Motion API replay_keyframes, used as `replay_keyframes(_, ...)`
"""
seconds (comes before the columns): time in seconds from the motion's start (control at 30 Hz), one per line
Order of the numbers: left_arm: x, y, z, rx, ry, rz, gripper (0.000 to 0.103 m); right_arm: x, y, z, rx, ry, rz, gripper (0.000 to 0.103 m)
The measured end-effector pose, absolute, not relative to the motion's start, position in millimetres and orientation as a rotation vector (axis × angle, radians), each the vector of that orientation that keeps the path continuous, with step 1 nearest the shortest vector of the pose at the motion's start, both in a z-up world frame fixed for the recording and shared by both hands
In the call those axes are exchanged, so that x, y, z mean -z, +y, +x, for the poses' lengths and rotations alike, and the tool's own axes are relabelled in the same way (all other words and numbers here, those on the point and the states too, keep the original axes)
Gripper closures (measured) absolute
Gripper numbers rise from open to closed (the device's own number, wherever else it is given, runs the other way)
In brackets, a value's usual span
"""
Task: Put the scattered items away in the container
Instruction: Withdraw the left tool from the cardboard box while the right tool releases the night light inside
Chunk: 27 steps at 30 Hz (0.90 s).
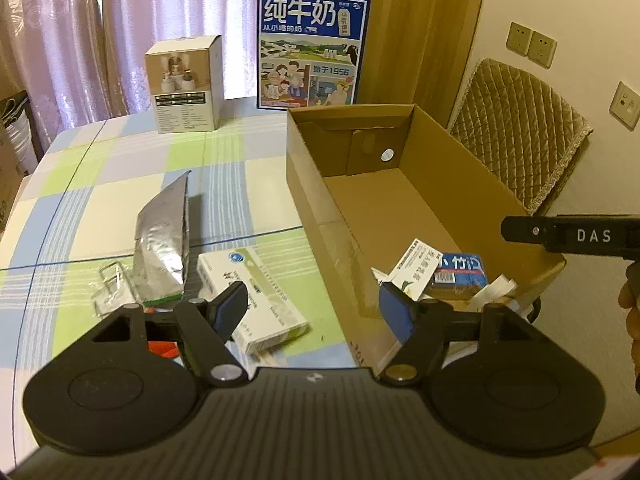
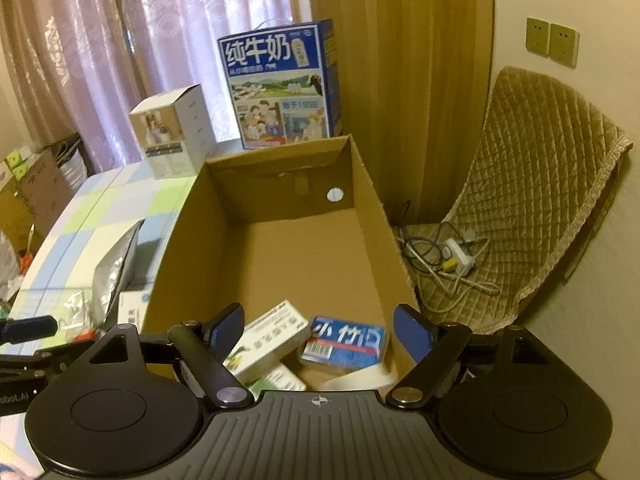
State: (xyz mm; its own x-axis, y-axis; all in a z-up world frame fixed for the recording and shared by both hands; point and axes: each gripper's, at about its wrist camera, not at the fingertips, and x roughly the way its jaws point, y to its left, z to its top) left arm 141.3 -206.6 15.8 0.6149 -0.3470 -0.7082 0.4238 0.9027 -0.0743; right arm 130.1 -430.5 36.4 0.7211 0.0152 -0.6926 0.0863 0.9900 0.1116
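Left wrist view shows your left gripper [image 1: 314, 300] with its jaws standing wide and nothing between the pads; its left finger [image 1: 232, 308] hangs over a white and green medicine box [image 1: 256, 300] lying on the checked tablecloth [image 1: 120, 184], while the right finger sits over the near left wall of the cardboard box [image 1: 320, 208]. Just left of that medicine box a silver foil pouch [image 1: 162, 240] stands tilted, with a crumpled clear wrapper [image 1: 106, 288] beside it. Inside the cardboard box, at its near end, lie a blue packet [image 1: 460, 272] and a white carton [image 1: 412, 268]. Your right gripper [image 2: 318, 328] also has its jaws spread wide and empty, hovering above the near end of the cardboard box over the blue packet and a white and green carton [image 2: 268, 340]. Farther back on the table stand a small white carton [image 1: 184, 84] and a blue milk case [image 1: 312, 48]; a quilted chair [image 1: 516, 128] stands to the right.
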Motion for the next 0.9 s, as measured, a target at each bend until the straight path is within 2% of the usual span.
replay_keyframes(0.3, -25.2, -175.8, 116.3, 0.407, 0.774, 0.093, 0.026, -44.5, -396.2, 101.1, -0.005, 0.767, 0.11, 0.016)
replay_keyframes(0.57, -32.3, -131.9, 98.4, 0.354, 0.768, 0.083, 0.017, -49.4, -362.0, 81.9, -0.057, 0.757, 0.094, 0.002)
replay_keyframes(0.67, -32.6, -110.6, 92.9, 0.32, 0.771, 0.087, 0.01, -51.0, -350.0, 76.0, -0.079, 0.755, 0.09, 0.002)
replay_keyframes(0.9, -26.4, -58.3, 79.5, 0.232, 0.789, 0.053, 0.005, -54.0, -322.2, 64.6, -0.141, 0.753, 0.079, 0.002)
